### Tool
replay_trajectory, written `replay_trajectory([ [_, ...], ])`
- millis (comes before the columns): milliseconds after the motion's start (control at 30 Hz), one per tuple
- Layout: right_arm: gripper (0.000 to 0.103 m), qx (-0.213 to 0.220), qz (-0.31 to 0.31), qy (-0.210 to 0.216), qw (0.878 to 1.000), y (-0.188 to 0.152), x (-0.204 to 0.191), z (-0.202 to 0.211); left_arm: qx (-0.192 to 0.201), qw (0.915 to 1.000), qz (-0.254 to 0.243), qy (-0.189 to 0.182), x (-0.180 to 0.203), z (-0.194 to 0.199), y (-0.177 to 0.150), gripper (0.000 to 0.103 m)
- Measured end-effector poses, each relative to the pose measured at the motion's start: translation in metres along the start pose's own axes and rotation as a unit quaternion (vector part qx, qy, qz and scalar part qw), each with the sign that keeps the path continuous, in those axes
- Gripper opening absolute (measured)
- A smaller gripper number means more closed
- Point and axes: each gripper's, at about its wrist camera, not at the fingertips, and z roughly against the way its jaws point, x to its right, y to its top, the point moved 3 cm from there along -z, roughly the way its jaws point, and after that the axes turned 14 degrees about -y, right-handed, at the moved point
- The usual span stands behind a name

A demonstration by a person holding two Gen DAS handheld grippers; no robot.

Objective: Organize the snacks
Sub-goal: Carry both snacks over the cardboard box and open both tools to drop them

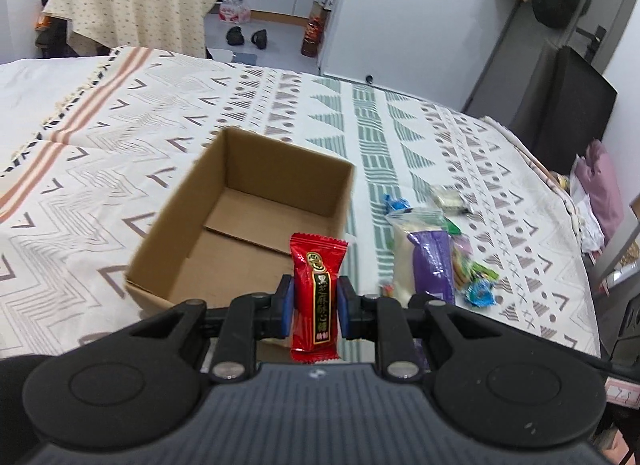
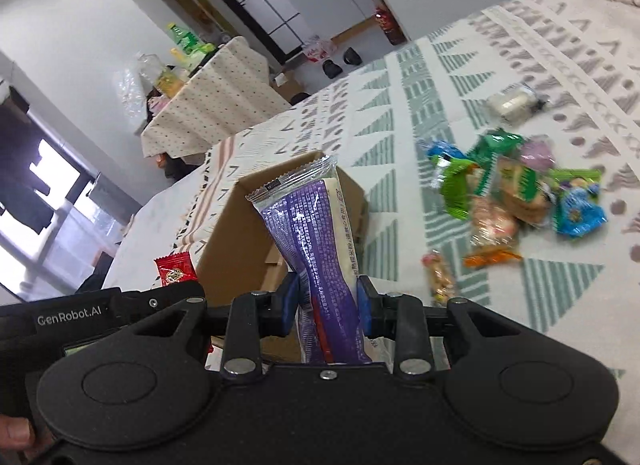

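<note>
My left gripper (image 1: 315, 301) is shut on a red snack packet (image 1: 316, 293), held upright just above the near right corner of an open brown cardboard box (image 1: 240, 225), which looks empty. My right gripper (image 2: 328, 301) is shut on a long purple and white snack pack (image 2: 320, 249), held upright in front of the same box (image 2: 240, 249). The purple pack also shows in the left wrist view (image 1: 430, 261). The red packet (image 2: 174, 267) and the left gripper body show at the left of the right wrist view. A pile of loose snacks (image 2: 508, 193) lies on the cloth to the right.
The box stands on a bed covered by a patterned cloth (image 1: 120, 137). A small white snack (image 2: 512, 103) lies apart, further back. A table with a dotted cloth (image 1: 132, 5) stands beyond the bed. A black case (image 1: 576, 105) stands at the bed's right side.
</note>
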Motion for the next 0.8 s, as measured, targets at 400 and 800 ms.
replay_trajectory([
  [400,0.030,0.006,0.003,0.026,1.000,0.000,-0.040,-0.019,0.009,0.9995,0.026,0.012,-0.051,0.008,0.014,0.021],
  [800,0.031,0.008,0.000,0.032,0.999,0.001,-0.064,-0.040,-0.001,0.9991,0.039,0.017,-0.087,-0.004,0.028,0.022],
])
